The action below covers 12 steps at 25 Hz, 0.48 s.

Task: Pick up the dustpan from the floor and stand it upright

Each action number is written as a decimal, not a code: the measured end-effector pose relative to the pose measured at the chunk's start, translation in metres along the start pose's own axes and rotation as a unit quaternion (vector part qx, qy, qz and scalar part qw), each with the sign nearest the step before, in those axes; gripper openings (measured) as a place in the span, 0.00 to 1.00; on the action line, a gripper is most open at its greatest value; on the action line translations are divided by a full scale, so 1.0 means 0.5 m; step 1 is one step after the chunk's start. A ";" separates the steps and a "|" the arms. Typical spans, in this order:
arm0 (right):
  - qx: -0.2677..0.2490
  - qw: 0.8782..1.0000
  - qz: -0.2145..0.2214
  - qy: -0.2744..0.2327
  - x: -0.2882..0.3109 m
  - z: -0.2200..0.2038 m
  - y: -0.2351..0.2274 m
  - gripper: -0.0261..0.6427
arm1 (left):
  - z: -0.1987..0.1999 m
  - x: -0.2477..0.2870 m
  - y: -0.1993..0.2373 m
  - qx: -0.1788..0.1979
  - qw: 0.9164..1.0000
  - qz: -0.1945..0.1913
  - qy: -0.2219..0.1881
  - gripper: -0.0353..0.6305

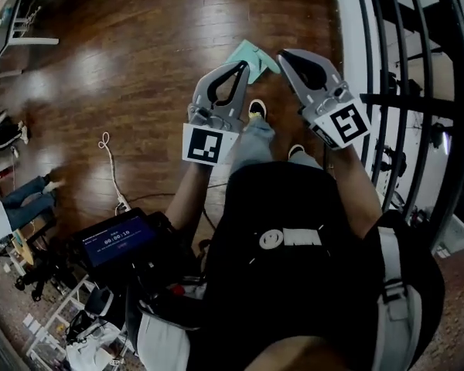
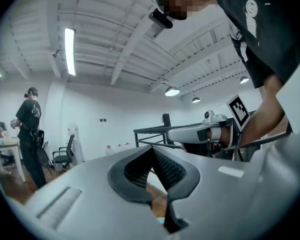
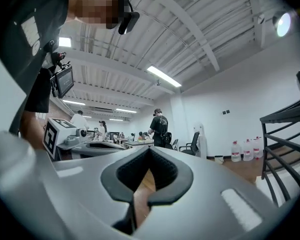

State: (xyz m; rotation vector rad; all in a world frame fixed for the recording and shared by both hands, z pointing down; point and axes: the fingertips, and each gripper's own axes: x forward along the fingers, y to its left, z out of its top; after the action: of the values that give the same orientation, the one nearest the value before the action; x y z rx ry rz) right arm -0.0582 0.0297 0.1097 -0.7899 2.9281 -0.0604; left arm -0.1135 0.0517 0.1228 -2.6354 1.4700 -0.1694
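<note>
The dustpan [image 1: 251, 55], pale green, was on the wooden floor [image 1: 139, 68] ahead of the person's shoes [image 1: 257, 108], partly covered in the head view by the tips of both grippers; its attitude, flat or upright, could not be determined. Neither gripper held it. The left gripper [image 1: 240, 66] was noted with its jaws together and nothing between them, as confirmed in the left gripper view, where only floor showed through the gap behind the pads [image 2: 162, 166]. The right gripper [image 1: 284, 56] likewise had its jaws closed at the tip on nothing. The two grippers were side by side, near one another, not touching. A dark metal railing [image 1: 417, 91] ran along the right, and a white cable [image 1: 108, 161] lay on the floor to the left.
</note>
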 end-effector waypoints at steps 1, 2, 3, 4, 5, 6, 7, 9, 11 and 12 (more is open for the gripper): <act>-0.002 1.000 0.008 -0.008 -0.029 0.021 0.024 0.04 | 0.031 -0.016 -0.030 0.004 1.000 0.009 -0.003 0.07; -0.005 1.000 0.013 -0.013 -0.062 0.041 0.051 0.04 | 0.060 -0.034 -0.064 0.005 1.000 0.017 -0.003 0.07; -0.008 1.000 0.016 -0.017 -0.096 0.057 0.076 0.04 | 0.086 -0.049 -0.099 0.006 1.000 0.023 -0.002 0.07; -0.014 1.000 0.017 -0.020 -0.126 0.069 0.094 0.04 | 0.106 -0.058 -0.130 0.009 1.000 0.026 -0.003 0.07; -0.020 0.999 0.018 -0.021 -0.146 0.075 0.103 0.04 | 0.119 -0.061 -0.152 0.014 0.999 0.028 -0.004 0.07; -0.024 0.999 0.018 -0.020 -0.157 0.078 0.104 0.04 | 0.127 -0.058 -0.164 0.016 0.999 0.032 -0.003 0.07; -0.025 0.999 0.018 -0.018 -0.161 0.077 0.099 0.04 | 0.131 -0.052 -0.166 0.014 0.999 0.038 -0.001 0.07; -0.024 0.999 0.018 -0.017 -0.161 0.082 0.088 0.04 | 0.145 -0.037 -0.161 0.008 0.999 0.046 0.000 0.07; -0.021 0.999 0.016 -0.021 -0.171 0.101 0.093 0.04 | 0.172 -0.039 -0.167 0.011 0.999 0.049 0.001 0.07; -0.020 0.999 0.018 -0.024 -0.180 0.114 0.105 0.04 | 0.188 -0.048 -0.173 0.014 0.999 0.052 0.002 0.07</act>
State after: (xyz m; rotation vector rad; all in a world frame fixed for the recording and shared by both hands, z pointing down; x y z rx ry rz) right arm -0.0007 0.1199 0.0582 -0.7332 2.9057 0.0194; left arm -0.0389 0.1221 0.0429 -2.5309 1.5910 -0.1847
